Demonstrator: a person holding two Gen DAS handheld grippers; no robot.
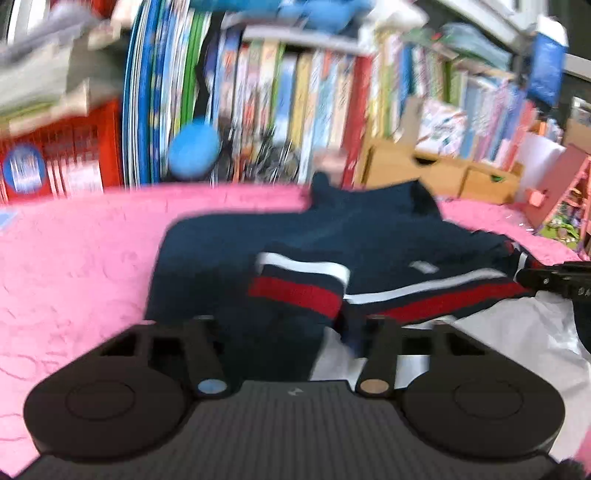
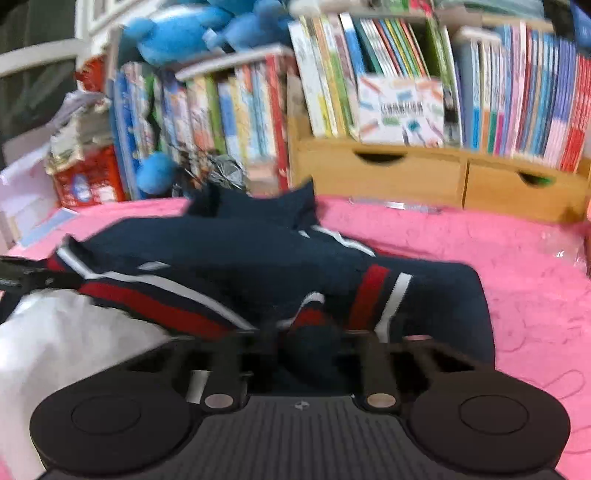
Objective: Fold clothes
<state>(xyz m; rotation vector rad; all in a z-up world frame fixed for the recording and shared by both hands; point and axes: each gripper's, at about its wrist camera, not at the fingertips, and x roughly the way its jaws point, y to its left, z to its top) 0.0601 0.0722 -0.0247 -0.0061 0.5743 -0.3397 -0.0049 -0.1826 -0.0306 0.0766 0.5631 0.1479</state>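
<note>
A navy sweater [image 1: 332, 236] with red and white bands lies on the pink bedspread [image 1: 74, 266], one banded sleeve [image 1: 299, 284] folded across its front. My left gripper [image 1: 291, 325] is open at the near hem, its fingers wide apart over flat cloth. In the right wrist view, the sweater [image 2: 240, 251] fills the middle. My right gripper [image 2: 308, 339] has its fingers drawn in around a bunched, banded cuff [image 2: 310, 321]. Each gripper also shows at the other view's edge, right gripper [image 1: 554, 280] and left gripper [image 2: 26, 277], beside the hem's ends. Both views are motion-blurred.
White sheeting [image 2: 55, 332] lies under the sweater's near edge. Behind the bed stand packed bookshelves [image 2: 406, 92], wooden drawers [image 2: 406, 173], blue plush toys [image 2: 177, 33] and a red box [image 1: 55, 162]. Pink bedspread [image 2: 535, 295] stretches to the right.
</note>
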